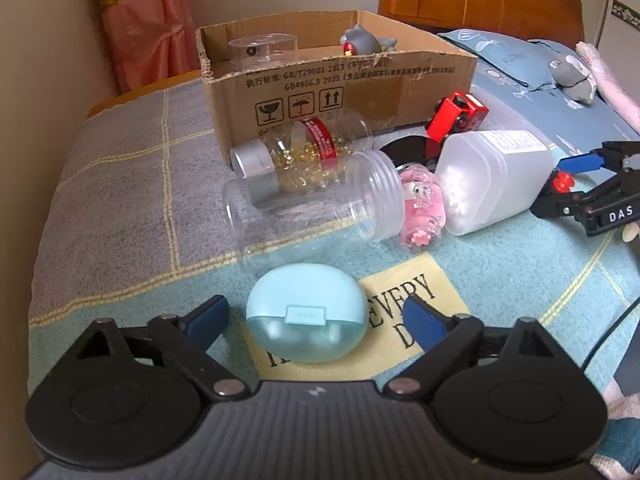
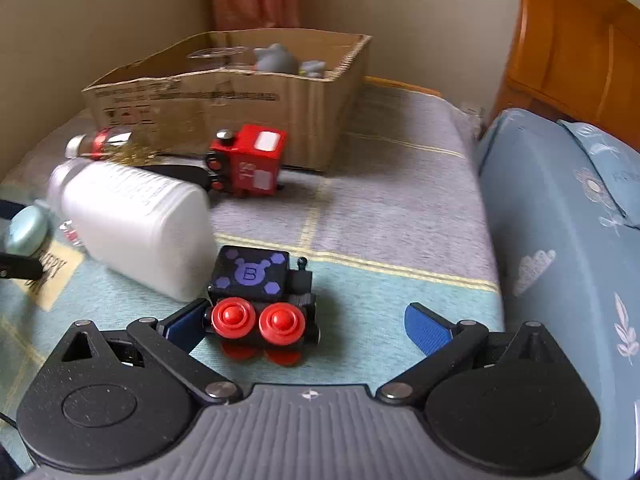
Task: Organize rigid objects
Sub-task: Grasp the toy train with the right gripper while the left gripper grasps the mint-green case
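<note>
Black toy train (image 2: 262, 304), wheels toward camera

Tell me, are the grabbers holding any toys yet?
Nothing is held. The left gripper stands open around the pale blue oval plastic case; the right gripper stands open around the black toy train with red wheels.

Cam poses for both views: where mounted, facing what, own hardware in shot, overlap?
Left wrist: on left gripper, angled down at mint case between open fingers; right gripper at right edge.
Right wrist: on right gripper, angled down at black train.
Shared: box, red train, white bottle, mint case.
</note>
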`<state>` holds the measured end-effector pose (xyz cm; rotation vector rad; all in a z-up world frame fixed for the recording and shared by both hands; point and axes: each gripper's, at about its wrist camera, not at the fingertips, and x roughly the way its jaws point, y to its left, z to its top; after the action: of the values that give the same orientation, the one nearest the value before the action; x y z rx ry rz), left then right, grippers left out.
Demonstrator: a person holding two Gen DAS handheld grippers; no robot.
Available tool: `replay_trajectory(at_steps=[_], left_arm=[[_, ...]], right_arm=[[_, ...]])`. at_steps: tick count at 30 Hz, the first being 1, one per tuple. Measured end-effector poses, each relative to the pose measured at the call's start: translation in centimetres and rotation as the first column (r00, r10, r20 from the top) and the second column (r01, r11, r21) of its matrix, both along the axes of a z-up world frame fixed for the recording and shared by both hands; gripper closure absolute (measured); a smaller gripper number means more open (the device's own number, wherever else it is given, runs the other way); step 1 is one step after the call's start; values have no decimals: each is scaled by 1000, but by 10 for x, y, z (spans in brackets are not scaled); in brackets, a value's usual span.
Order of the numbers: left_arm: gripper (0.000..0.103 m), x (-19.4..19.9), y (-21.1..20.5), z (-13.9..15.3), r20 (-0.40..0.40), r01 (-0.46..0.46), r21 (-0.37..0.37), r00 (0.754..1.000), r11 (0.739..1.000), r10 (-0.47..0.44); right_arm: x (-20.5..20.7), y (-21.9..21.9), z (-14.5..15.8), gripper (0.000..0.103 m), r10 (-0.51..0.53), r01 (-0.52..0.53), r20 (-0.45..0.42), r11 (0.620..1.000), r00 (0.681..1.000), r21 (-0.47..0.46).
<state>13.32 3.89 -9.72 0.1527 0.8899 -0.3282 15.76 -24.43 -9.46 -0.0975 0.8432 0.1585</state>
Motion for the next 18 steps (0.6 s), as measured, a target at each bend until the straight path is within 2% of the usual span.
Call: replay_trajectory(at_steps=[6,10,14,18], left_arm=[[26,0,-2,3,4,10,-1,1000,1000,-10],[31,0,-3,4,5,5,0,1000,1000,-5],[41,2,-2,6,8,-6,-2,1000,1000,6],[42,4,-2,7,-4,3,4,1000,1000,-3]], right_arm=[[2,6,-2,3,12,-12,13,1000,1000,1],[3,12,1,17,32,-32,23,999,999,3],[2,17,4,24,47,-47,24,999,999,-3],[1,17,8,45,57,-57,10,998,998,-1]])
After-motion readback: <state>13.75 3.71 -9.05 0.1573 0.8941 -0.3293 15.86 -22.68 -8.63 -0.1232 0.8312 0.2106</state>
